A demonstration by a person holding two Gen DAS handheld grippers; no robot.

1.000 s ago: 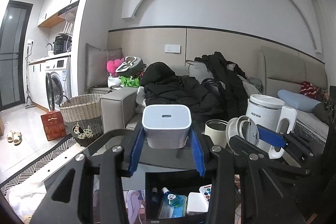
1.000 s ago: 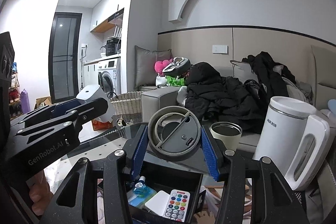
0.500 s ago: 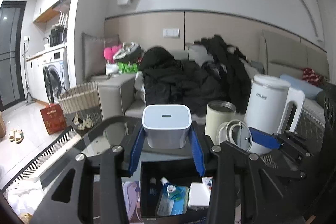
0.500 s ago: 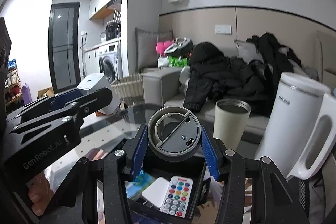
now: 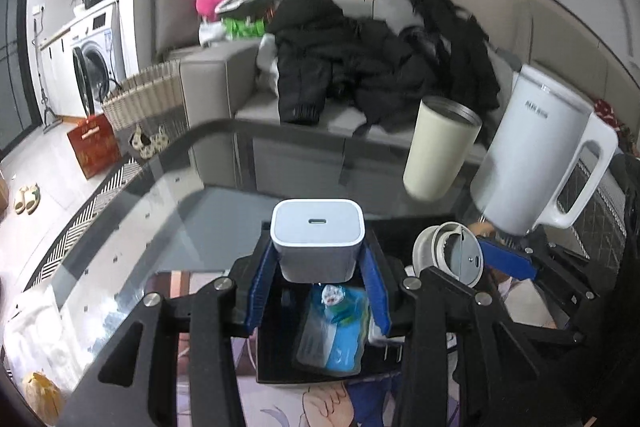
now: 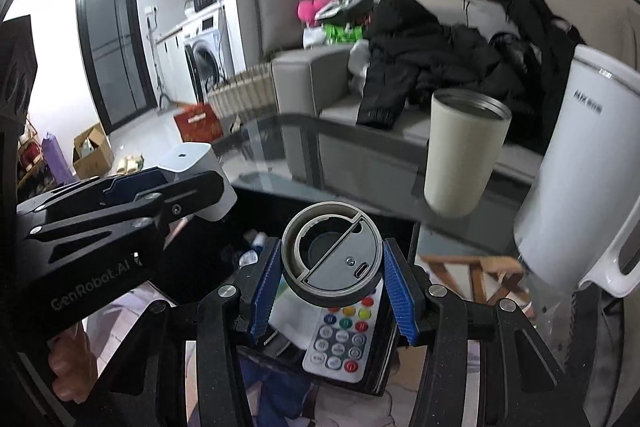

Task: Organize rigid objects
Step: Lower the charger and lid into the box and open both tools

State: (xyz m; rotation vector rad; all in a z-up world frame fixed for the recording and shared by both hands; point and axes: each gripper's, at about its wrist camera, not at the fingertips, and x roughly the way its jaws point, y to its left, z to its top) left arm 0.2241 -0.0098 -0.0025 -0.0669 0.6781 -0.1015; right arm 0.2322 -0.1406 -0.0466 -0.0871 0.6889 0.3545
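Observation:
My left gripper (image 5: 318, 277) is shut on a white USB charger block (image 5: 318, 237) and holds it above a black storage box (image 5: 276, 363). The box holds a blue-and-white packet (image 5: 334, 335) and a white remote with coloured buttons (image 6: 344, 335). My right gripper (image 6: 332, 287) is shut on a round grey cup lid (image 6: 334, 257) and holds it over the same box (image 6: 372, 383). The lid also shows in the left wrist view (image 5: 450, 259). The left gripper with the charger (image 6: 200, 167) shows at the left of the right wrist view.
A cream tumbler without a lid (image 5: 440, 147) and a white electric kettle (image 5: 536, 155) stand on the dark glass table (image 5: 160, 227) behind the box. A grey sofa with black coats (image 5: 360, 59) lies beyond. A wicker basket (image 5: 140, 99) stands on the floor at the left.
Both grippers have tilted down and moved in over the black box, each with its object still held. The box, tumbler and kettle now appear closer and larger.

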